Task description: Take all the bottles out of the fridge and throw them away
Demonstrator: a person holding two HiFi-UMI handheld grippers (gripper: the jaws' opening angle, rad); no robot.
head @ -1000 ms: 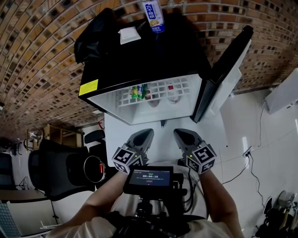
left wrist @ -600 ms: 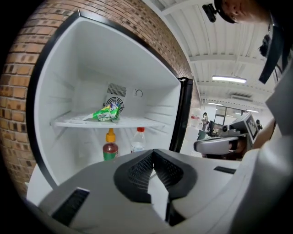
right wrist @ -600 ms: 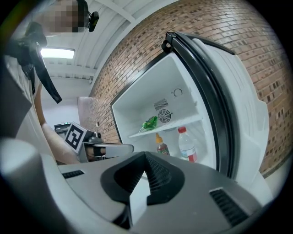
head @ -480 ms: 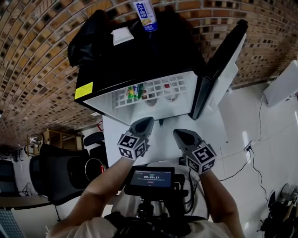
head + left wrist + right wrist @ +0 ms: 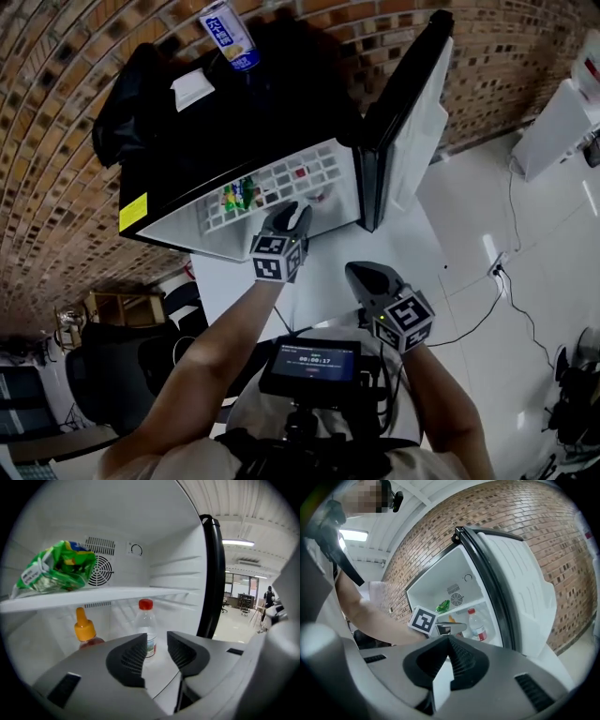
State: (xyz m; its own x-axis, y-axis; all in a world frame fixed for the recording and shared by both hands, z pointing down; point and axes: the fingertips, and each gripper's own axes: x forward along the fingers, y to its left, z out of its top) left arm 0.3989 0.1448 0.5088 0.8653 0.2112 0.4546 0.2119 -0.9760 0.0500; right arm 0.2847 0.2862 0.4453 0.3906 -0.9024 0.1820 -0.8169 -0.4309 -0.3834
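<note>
Fridge (image 5: pixel 281 98): black shell, smooth white lining, door (image 5: pixel 417 122) swung wide beside the brick wall (image 5: pixel 56 187). Inside, a flat white shelf (image 5: pixel 117 594) carries a crinkled green bag (image 5: pixel 56 571). Below it stands a clear plastic bottle (image 5: pixel 147 623) with a red cap, its label too small to read, and near it an orange-capped bottle (image 5: pixel 83 631). Left hand-held gripper (image 5: pixel 156 642) reaches in, tilted down. Its ribbed jaws have just been opening, released with nothing between them, the clear bottle just beyond. Right hand-held gripper (image 5: pixel 449 641) sits outside, clenched and empty.
</note>
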